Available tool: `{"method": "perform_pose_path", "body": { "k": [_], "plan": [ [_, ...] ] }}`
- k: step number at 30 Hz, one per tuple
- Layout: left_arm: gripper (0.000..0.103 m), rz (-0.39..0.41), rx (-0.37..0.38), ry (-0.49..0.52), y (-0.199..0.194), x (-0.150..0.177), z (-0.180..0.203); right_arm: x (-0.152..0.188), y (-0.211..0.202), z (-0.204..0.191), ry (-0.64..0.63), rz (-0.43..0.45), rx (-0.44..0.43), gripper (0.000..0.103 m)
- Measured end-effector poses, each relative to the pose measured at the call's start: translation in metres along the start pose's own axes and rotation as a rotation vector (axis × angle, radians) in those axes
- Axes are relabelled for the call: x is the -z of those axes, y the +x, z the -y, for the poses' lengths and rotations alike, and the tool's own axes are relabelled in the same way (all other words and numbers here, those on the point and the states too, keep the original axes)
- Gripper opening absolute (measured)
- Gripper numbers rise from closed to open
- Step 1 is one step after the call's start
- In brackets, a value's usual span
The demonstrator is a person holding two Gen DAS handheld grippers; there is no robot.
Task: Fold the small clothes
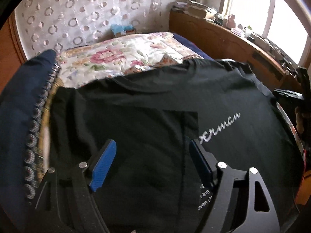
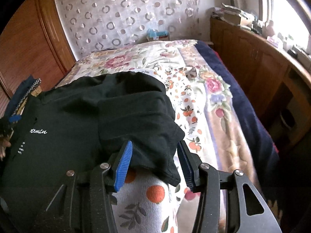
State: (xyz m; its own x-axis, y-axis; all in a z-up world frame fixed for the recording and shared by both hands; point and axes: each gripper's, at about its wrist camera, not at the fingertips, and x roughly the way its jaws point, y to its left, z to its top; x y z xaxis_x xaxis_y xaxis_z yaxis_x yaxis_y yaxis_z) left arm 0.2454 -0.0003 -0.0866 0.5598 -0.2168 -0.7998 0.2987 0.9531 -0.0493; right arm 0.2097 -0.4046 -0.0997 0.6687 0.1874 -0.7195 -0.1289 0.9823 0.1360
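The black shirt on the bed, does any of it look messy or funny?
Yes. The black shirt is not flat: its right sleeve is bunched and folded over by the right gripper, and the top edge is rumpled on the flowery bedspread. Nothing looks torn or spilled.

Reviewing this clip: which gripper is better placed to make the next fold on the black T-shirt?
Probably the right gripper: it is open around the folded sleeve edge of the black T-shirt, ready to pinch. The left gripper is open over the flat middle of the shirt, with no edge between its fingers.
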Motion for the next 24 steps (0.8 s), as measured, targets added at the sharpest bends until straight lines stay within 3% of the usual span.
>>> {"method": "perform_pose_path", "body": {
  "k": [8, 11, 13, 18, 24],
  "plan": [
    [0.078, -0.013, -0.022, 0.006, 0.011, 0.012, 0.009, -0.002, 0.006, 0.004, 0.013, -0.054, -0.034, 0.048],
    [0.079, -0.003, -0.031, 0.010, 0.011, 0.013, 0.010, -0.003, 0.002, -0.001, -0.009, -0.048, -0.045, 0.036],
    [0.079, 0.009, -0.034, 0.007, 0.010, 0.015, 0.010, -0.004, 0.001, -0.005, -0.039, -0.048, -0.018, 0.035],
    [0.081, 0.009, -0.035, 0.002, 0.012, 0.015, 0.010, -0.005, 0.002, -0.017, -0.133, -0.030, 0.089, 0.008],
    [0.084, 0.004, -0.034, 0.005, 0.013, 0.013, 0.009, -0.013, -0.008, -0.032, -0.170, 0.046, 0.095, 0.004]
  ]
}}
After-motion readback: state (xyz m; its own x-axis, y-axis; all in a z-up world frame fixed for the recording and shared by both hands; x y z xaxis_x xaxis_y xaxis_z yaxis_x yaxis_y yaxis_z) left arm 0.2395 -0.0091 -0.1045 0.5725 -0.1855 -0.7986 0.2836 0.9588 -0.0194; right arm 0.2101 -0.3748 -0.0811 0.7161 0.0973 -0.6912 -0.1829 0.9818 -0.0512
